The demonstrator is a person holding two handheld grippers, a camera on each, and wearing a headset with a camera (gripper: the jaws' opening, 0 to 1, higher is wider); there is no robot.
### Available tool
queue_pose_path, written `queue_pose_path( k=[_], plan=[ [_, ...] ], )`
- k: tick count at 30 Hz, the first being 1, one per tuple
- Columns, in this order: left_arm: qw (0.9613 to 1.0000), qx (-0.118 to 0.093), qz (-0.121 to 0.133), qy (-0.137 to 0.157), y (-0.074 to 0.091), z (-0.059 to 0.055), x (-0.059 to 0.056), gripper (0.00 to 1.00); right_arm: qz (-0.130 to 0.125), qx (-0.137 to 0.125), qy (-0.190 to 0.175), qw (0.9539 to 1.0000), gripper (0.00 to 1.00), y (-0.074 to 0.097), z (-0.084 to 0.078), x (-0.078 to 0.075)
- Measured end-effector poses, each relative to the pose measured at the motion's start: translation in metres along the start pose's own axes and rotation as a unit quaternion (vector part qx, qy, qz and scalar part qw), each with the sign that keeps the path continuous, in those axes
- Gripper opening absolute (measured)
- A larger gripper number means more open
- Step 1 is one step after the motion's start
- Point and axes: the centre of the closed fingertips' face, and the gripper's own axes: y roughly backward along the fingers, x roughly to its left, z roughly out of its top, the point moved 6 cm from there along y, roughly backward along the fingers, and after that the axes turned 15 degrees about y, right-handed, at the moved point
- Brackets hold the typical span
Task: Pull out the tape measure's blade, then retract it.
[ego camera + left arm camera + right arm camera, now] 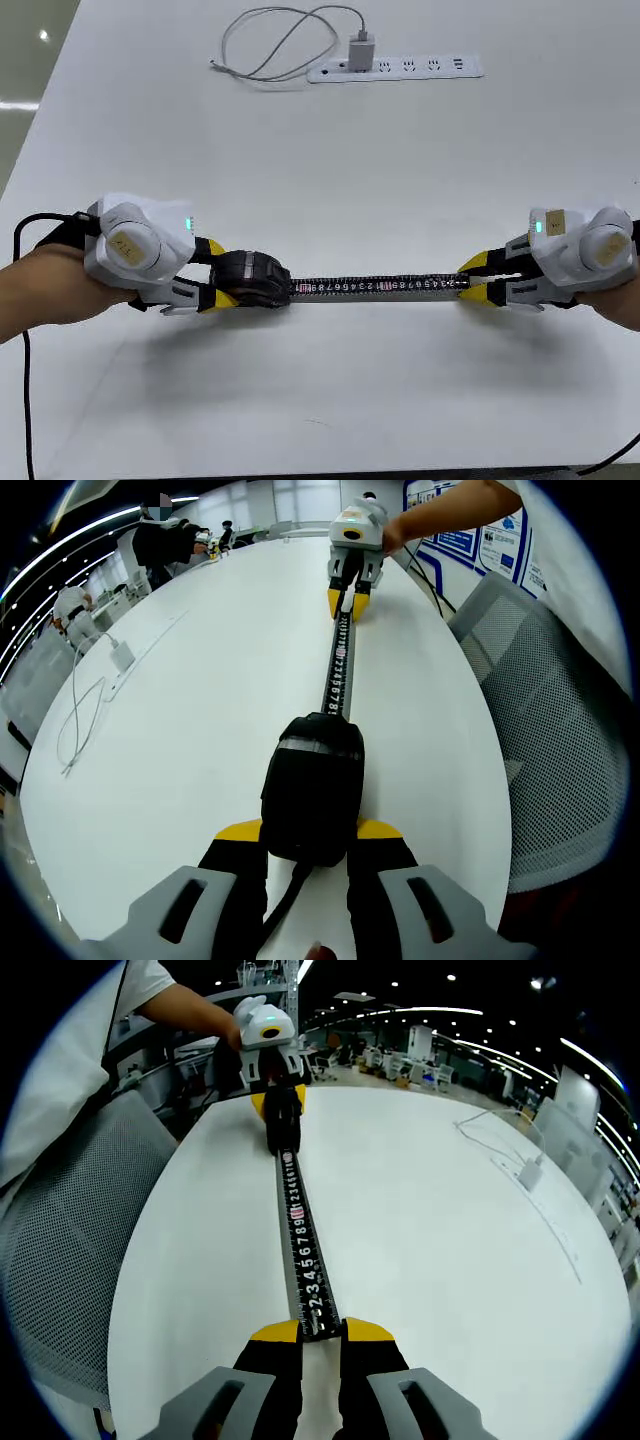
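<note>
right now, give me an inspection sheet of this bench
surface: white table
job's things: black tape measure case, blade pulled out between the grippers
clutter: power strip with a charger plugged in, far edge
grippers: left gripper shut on the case, right gripper shut on the blade tip
cables: white cable looped from the charger, black cable running off the near edge
surroundings: mesh chair beside the table
</note>
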Motion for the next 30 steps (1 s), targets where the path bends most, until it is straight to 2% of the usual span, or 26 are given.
queue_pose_path(
  k=[30],
  plan=[
    [1.0000,-0.001,0.002,-0.002,0.001,0.000,-0.001,0.25,-0.001,0.024,-0.002,0.9997,0.09,0.013,-0.013,0.002]
  ],
)
